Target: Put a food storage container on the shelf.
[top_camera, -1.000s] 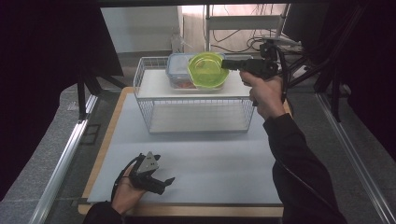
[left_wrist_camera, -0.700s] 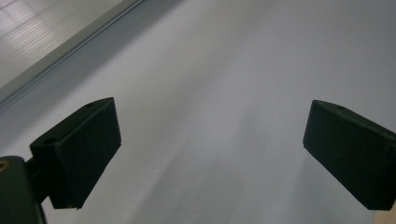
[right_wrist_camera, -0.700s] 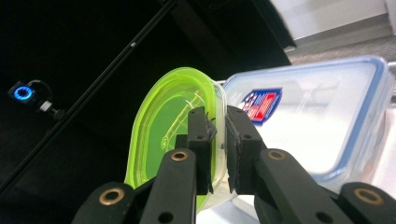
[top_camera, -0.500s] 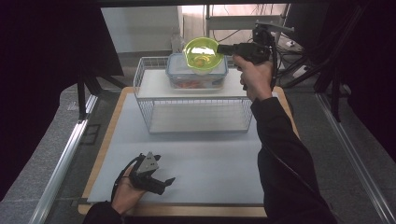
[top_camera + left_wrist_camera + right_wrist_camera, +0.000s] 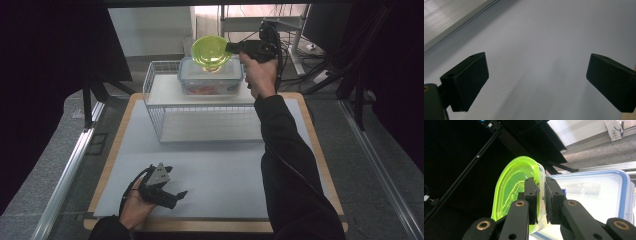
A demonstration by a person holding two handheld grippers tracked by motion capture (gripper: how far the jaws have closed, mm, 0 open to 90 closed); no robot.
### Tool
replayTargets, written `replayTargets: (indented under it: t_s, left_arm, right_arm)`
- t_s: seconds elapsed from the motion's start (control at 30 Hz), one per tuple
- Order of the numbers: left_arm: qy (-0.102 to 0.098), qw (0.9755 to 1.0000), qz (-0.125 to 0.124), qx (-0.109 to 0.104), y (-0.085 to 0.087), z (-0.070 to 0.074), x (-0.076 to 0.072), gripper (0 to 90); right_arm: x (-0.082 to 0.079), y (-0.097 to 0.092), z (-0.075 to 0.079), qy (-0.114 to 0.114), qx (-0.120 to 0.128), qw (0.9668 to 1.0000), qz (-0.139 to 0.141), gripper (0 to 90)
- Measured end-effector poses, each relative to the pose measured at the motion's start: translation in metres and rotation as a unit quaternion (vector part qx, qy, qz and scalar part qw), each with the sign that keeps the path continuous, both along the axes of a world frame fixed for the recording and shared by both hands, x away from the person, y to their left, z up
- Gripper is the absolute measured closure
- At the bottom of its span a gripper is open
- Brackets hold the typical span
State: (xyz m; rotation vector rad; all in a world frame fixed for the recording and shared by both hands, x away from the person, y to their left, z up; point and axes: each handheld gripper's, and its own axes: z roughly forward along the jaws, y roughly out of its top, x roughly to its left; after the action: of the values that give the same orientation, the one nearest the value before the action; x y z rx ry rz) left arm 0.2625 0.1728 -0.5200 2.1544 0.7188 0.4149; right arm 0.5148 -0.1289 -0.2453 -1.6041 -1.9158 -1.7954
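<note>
While the right gripper: holds a green bowl up in the air, the scene reads as follows, with the wire rack as the landmark.

Wire rack (image 5: 200, 117): white, standing at the far middle of the worktop (image 5: 220, 165), which is covered by a pale mat.

Food box (image 5: 210, 77): clear, with a blue-edged lid, on the rack's top shelf; something reddish shows inside.

Green bowl (image 5: 210, 52): translucent lime green, tilted on its side, above the food box at the back of the rack. Whether it touches the lid, I cannot tell.

Right gripper (image 5: 231, 48): above the rack's far right corner, pointing left, its jaws clamped together on the bowl's rim, one pad inside and one outside.

Left gripper (image 5: 175, 196): well in front of the rack, near the worktop's front edge, resting in the person's hand; its jaws stand wide apart with nothing between them, above the bare mat.
</note>
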Motion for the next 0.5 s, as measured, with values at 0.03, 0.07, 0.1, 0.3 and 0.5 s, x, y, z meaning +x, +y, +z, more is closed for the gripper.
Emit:
replayTargets:
  t_s: [0.03,0.07,0.1,0.3,0.5]
  left_arm:
    - [0.0,1.0,0.0,-0.001,0.0,0.0,0.0,4.0]
    - [0.0,1.0,0.0,-0.001,0.0,0.0,-0.0001,4.0]
    - [0.0,1.0,0.0,-0.001,0.0,0.0001,-0.0001,4.0]
    - [0.001,1.0,-0.002,0.0,-0.0005,-0.0003,-0.0001,4.1]
    - [0.002,1.0,-0.003,0.002,-0.0007,-0.0006,0.0,4.1]
  right_arm:
    - [0.0013,0.0012,-0.0002,0.002,0.003,1.0,-0.003,81.6]
    - [0.0028,0.0016,-0.0009,0.002,0.0,1.0,-0.006,81.5]
    - [0.0039,0.0025,-0.0013,0.002,-0.002,0.9999,-0.011,81.3]
    - [0.0082,0.0062,-0.0065,0.004,-0.017,0.9996,-0.023,75.4]
    - [0.0099,0.0109,-0.0092,-0.004,-0.033,0.9987,-0.04,73.3]
